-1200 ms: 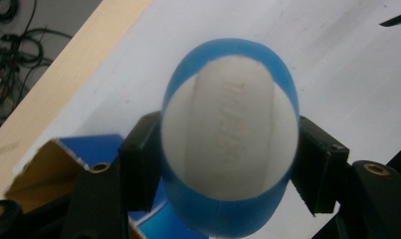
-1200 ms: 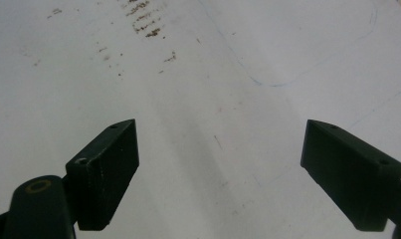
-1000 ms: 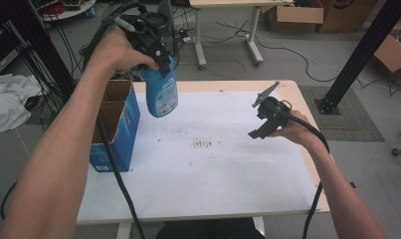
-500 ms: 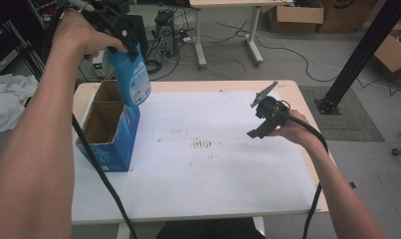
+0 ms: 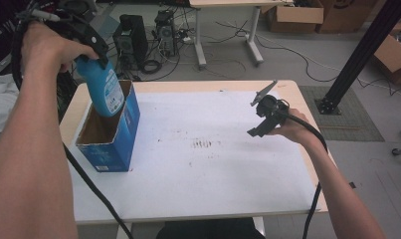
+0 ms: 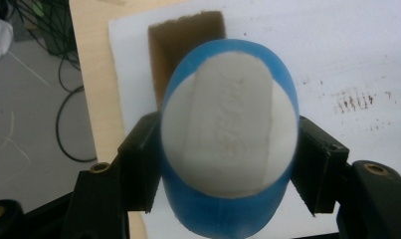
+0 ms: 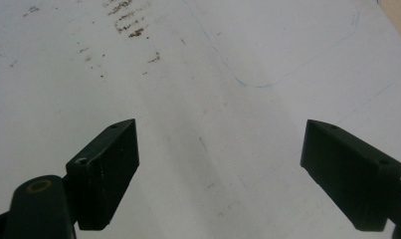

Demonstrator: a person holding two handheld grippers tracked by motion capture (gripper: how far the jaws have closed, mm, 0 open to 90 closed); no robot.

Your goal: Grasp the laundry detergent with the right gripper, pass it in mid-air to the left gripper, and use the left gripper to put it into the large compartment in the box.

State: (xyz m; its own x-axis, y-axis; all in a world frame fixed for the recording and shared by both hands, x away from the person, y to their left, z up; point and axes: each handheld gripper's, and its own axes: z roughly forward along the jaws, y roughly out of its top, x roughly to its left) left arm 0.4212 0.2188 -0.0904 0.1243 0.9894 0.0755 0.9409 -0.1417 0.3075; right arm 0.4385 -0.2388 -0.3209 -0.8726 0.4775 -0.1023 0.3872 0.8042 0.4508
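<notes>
Bottle time: the left claw [image 5: 96,59] is pinching a blue bottle [image 5: 102,88] by its sides, and it's hanging tilted with its lower end just inside the open top of the blue cardboard box [image 5: 119,145] near the left edge of the white surface [image 5: 213,169]. Over on the other side, the right claw [image 5: 257,117] is hovering above the surface with its jaws spread wide, nothing between them.

Blue bottle [image 5: 104,92] lower end hidden inside blue box [image 5: 119,144]; top hidden between left gripper [image 5: 91,47] jaws; label blurred.
</notes>
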